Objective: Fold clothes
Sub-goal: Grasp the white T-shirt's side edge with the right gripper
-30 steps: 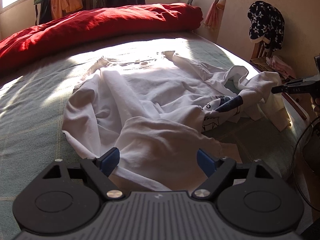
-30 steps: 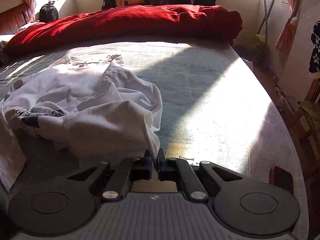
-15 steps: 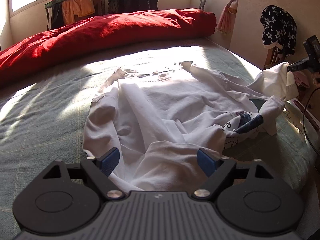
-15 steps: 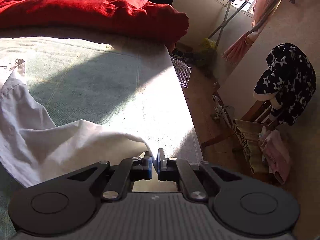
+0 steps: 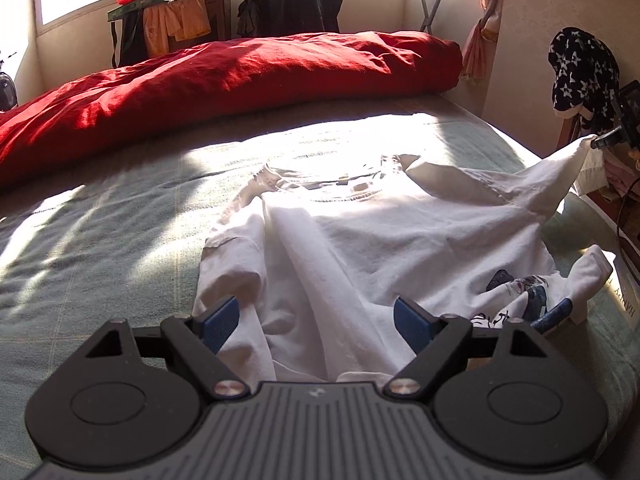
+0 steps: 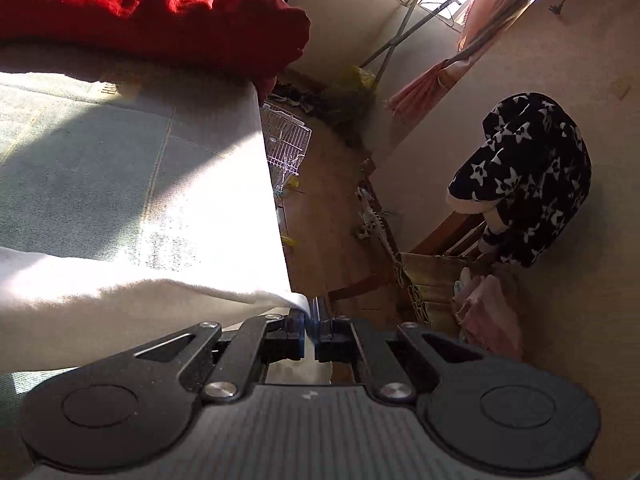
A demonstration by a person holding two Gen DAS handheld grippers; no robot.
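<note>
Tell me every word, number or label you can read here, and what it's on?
"HAPPY": upside down, on the bed's edge strip; the letters after it are cut off.
White T-shirt: a dark printed graphic with lettering, too crumpled to read.
Gripper bodies: a small pale mark, too small to read.
Nothing else legible.

A bed (image 5: 100, 240) with a pale green sheet carries everything here; sunlight falls across it in broad bright patches, with shade between. A red duvet (image 5: 240, 76) lies bunched in a long roll along the bed's far edge, reaching to the far right corner; in the right wrist view its end (image 6: 168, 16) sits at that same corner. Nearer than the red duvet, a crumpled white T-shirt (image 5: 380, 240) lies on the sheet, its neckline towards the duvet; a dark printed patch shows at its near right part; one corner of it is lifted off the sheet beyond the bed's right edge.
</note>
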